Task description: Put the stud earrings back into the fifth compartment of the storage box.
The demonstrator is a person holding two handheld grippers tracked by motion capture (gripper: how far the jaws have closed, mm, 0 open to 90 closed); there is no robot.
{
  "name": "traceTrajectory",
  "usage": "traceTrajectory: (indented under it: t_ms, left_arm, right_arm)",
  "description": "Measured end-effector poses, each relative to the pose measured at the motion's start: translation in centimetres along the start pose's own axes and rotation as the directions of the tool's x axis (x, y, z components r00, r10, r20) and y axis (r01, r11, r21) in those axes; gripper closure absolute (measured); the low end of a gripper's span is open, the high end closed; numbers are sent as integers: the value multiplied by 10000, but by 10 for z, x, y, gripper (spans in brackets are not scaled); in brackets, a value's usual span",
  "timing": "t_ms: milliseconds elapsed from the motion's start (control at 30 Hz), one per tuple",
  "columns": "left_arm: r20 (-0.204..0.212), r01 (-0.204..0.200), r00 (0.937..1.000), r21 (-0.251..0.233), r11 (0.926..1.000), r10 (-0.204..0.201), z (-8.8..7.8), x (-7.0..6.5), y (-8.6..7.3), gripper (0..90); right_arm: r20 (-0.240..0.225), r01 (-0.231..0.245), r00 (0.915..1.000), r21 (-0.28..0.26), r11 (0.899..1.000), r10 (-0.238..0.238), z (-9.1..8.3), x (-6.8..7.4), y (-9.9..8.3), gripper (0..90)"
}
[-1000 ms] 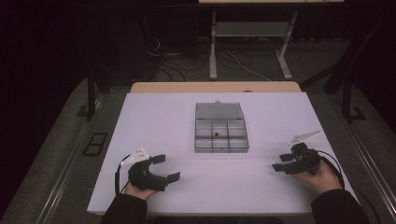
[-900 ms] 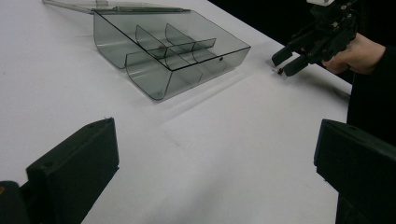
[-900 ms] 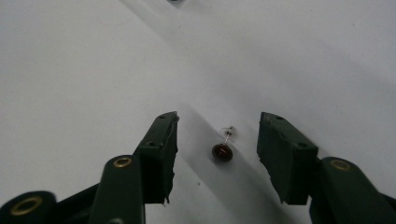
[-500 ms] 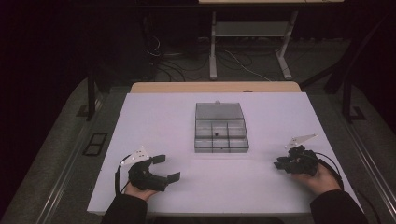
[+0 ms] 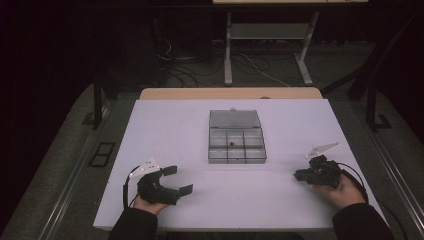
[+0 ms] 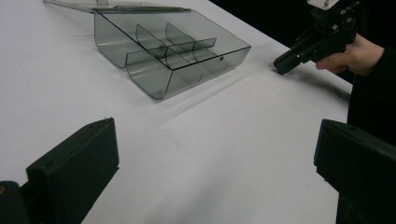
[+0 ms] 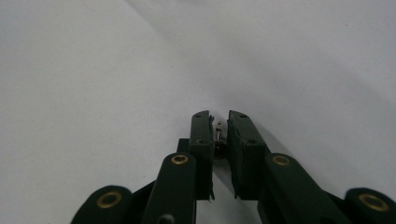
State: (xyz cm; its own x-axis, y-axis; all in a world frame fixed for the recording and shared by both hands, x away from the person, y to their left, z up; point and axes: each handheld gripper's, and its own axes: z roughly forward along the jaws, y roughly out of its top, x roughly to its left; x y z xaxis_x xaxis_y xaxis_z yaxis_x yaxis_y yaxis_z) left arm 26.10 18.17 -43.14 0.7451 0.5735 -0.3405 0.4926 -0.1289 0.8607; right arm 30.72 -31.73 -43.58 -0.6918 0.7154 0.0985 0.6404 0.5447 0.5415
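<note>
A clear plastic compartment box stands mid-table with its lid laid open behind it; it also appears in the left gripper view. One small dark piece lies in its middle compartment. My right gripper rests low over the table to the right of the box, jaws shut on a small metal screw. The tips of that gripper almost touch the white tabletop. My left gripper sits near the front left, jaws wide open with nothing between them.
The white tabletop spreads around the box. A wooden strip runs along its far edge. Beyond it are a dark floor, cables and a metal stand. The other hand and its gripper appear at the upper right of the left gripper view.
The right gripper has shifted slightly and its top plate has tilted, staying low at the right of the box. The left gripper has not moved.
</note>
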Motion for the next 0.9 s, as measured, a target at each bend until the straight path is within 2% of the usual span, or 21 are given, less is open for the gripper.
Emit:
traceTrajectory:
  t_ms: [233,333,900]
  left_arm:
    - [3,7,10000,-10,10000,-7,0,0,0,0]
    - [-3,16,10000,-32,10000,-16,0,0,0,0]
    - [4,-6,10000,-26,10000,6,0,0,0,0]
  right_arm:
    - [-79,47,10000,-46,10000,-47,-2,0,2,797]
    - [-138,5,9999,-182,9998,-8,-8,0,9,797]
    - [-73,533,9985,-714,9960,-540,-33,2,52,797]
